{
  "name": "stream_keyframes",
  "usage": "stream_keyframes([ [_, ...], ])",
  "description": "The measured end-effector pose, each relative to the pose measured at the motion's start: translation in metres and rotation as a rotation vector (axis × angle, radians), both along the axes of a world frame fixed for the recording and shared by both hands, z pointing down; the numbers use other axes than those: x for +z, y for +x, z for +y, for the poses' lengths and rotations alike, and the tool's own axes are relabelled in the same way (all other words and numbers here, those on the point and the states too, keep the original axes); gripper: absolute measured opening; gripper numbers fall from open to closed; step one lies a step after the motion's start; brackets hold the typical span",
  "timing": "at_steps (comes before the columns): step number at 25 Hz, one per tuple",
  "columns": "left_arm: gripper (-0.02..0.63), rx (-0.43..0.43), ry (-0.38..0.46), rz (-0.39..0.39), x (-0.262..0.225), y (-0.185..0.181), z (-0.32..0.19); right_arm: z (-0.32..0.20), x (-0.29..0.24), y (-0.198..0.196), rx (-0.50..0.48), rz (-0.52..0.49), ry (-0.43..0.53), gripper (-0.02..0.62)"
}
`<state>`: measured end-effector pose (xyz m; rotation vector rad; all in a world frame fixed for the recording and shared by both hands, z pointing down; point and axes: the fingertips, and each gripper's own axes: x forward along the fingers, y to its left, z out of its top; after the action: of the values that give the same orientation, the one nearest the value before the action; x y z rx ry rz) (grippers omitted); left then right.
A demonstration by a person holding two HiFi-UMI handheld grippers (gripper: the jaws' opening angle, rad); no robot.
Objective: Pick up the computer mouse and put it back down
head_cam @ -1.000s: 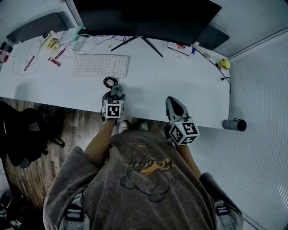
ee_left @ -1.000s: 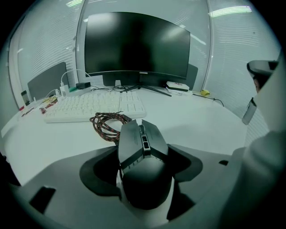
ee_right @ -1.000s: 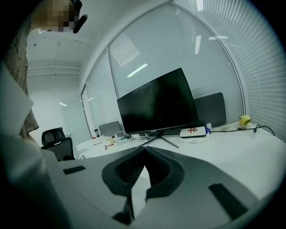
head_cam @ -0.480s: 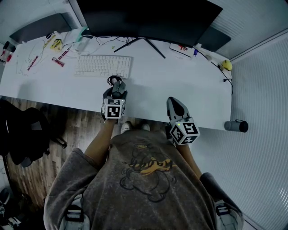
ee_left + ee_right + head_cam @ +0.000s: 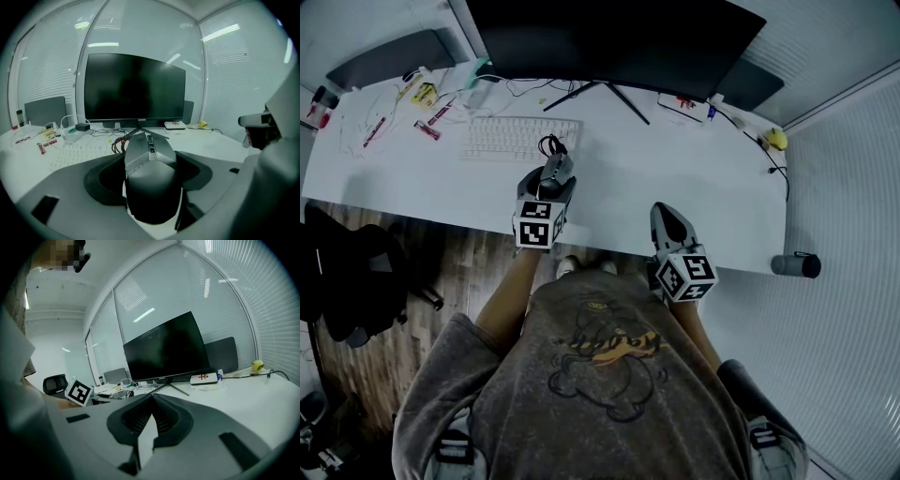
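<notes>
A grey computer mouse sits clamped between the jaws of my left gripper, lifted above the white desk; its coiled cable hangs at the front. In the head view the mouse shows just ahead of the marker cube, near the keyboard's right end. My right gripper rests over the desk's near edge, jaws closed together with nothing between them.
A white keyboard lies ahead of the left gripper, below a large dark monitor on a splayed stand. Small clutter and cables sit at the far left. A yellow object and a dark cylinder are at the right.
My left gripper has moved forward and slightly right over the desk with the mouse held in it. The right gripper has stayed in place.
</notes>
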<state>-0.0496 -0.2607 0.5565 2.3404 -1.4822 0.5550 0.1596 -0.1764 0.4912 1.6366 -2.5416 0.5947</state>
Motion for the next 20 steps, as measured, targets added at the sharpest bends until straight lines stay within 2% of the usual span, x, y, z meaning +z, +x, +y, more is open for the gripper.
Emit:
stream_keyframes([
  [9,0.316,0.066,0.119,0.087,-0.074,0.009,0.011,-0.005,-0.002,0.002,0.022,-0.001,0.012,0.006],
  [14,0.316,0.078,0.147,0.125,-0.093,0.009,0.025,-0.008,-0.004,0.002,0.026,-0.007,0.020,0.006],
  [20,0.316,0.051,0.146,0.142,-0.097,-0.003,0.040,-0.011,-0.007,-0.005,0.011,-0.009,0.028,0.006],
])
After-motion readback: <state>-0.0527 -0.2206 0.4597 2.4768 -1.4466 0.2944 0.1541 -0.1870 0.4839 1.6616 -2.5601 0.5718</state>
